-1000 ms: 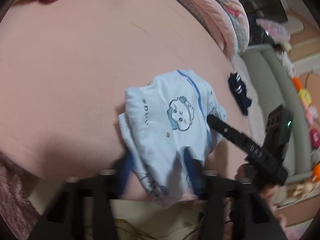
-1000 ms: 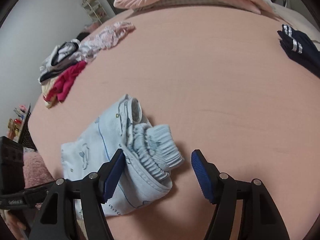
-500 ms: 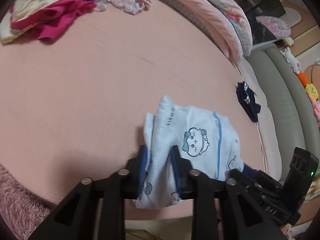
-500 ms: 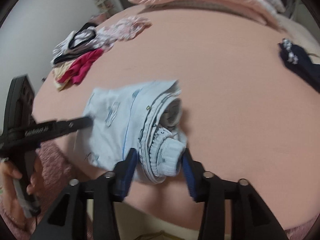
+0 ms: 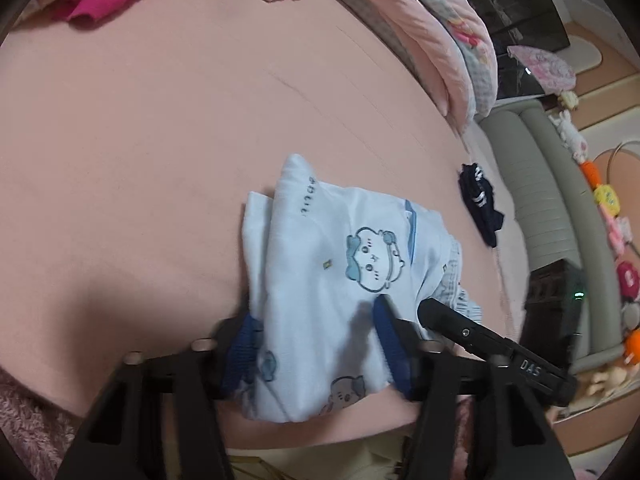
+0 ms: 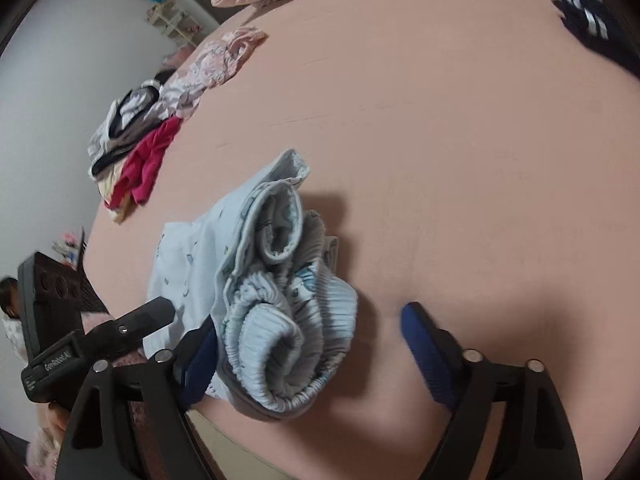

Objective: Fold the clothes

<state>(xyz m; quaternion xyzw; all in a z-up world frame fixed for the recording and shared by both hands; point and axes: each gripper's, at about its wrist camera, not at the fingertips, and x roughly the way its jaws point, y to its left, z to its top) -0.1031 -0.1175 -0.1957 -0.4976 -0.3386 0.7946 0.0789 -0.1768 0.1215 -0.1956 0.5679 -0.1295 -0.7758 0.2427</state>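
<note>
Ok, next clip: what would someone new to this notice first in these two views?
First the light blue cartoon-print garment, bundled near the front edge of the pink bed sheet, with its ribbed elastic waistband rolled up on the right side. The left gripper and right gripper both stand open around it. At the bed's far left corner lies an unfolded pile with a magenta garment.

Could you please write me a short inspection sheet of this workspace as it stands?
Surface: pink bed sheet, lightly creased.
Job's things: light blue printed garment, bunched at the near edge, elastic waistband rolled up.
Clutter: pile of clothes at the far side; dark striped garment apart from it.
Grippers: left gripper open astride the blue garment; right gripper open, waistband between its fingers.
Cables: nothing seen.
Surroundings: pink quilt, grey sofa, toys.
</note>
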